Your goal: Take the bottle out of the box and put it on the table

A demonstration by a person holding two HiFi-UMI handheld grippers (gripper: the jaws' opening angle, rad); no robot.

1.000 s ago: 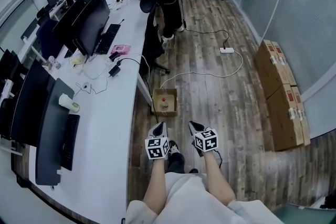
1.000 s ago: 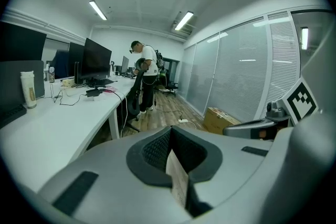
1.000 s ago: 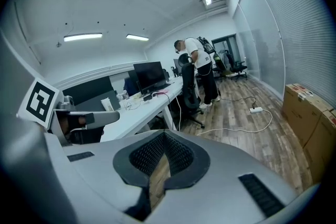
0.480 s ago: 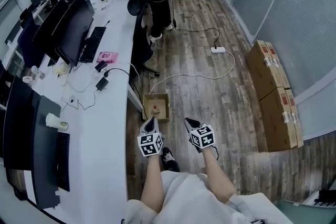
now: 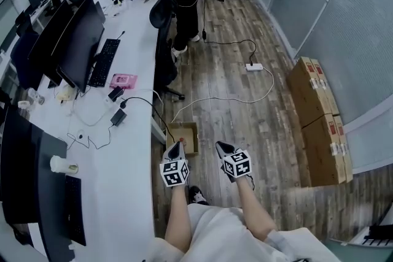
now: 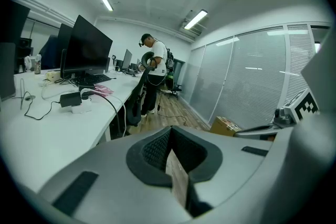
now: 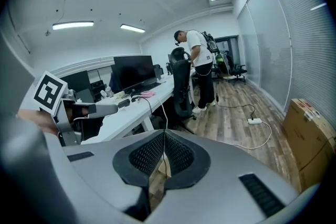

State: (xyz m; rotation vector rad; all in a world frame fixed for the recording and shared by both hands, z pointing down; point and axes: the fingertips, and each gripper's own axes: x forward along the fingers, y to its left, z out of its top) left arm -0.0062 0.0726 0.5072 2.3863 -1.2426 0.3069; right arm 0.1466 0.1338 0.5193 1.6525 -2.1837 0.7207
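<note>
Square cardboard box (image 5: 185, 137) sat mid-frame on wood-plank floor (image 5: 245, 113).
Left gripper (image 5: 176, 146) and right gripper (image 5: 221, 146) were pressed together, empty; smooth white table (image 5: 132, 153) lay left.

- The person is wearing pale clothing (image 5: 215, 231) and a dark shoe (image 5: 196, 195).
- The grey left gripper (image 5: 175, 146) and right gripper (image 5: 222, 147) are carrying black-and-white marker cubes (image 5: 174, 172) and dark, mesh-textured fingers (image 6: 152, 152).

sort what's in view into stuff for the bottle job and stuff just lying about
For the job: open box on the floor, white table, left gripper and right gripper, both shut and empty; bottle not visible.
Lying about: monitor, keyboard, pink item, paper cup, power strip, stacked cartons.
</note>
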